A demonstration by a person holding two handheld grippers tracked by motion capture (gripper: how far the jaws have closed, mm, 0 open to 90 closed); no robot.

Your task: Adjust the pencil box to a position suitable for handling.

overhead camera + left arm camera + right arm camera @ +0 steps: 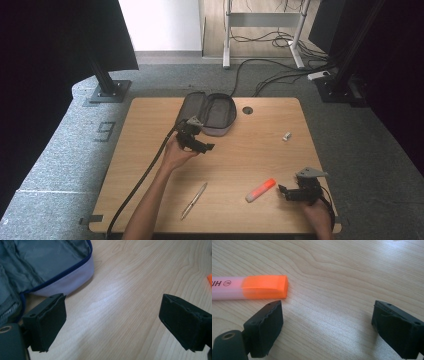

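An open grey pencil case point(209, 113) with a blue zip lies at the back of the wooden table point(150, 165); its grey lining and pale side point(67, 280) are close in the left gripper view. My left gripper point(209, 147) hovers just in front of the case, open and empty point(112, 322). An orange-capped highlighter point(260, 190) lies near the front right; its orange cap point(265, 286) sits just beyond my right gripper's left jaw. My right gripper point(281, 191) is open and empty point(327, 327), right of the highlighter.
A silver pen point(194, 200) lies near the front edge, left of the highlighter. A small white object point(286, 136) rests at mid right. A round cable hole point(247, 109) sits beside the case. Cables and stand feet are on the floor beyond the table.
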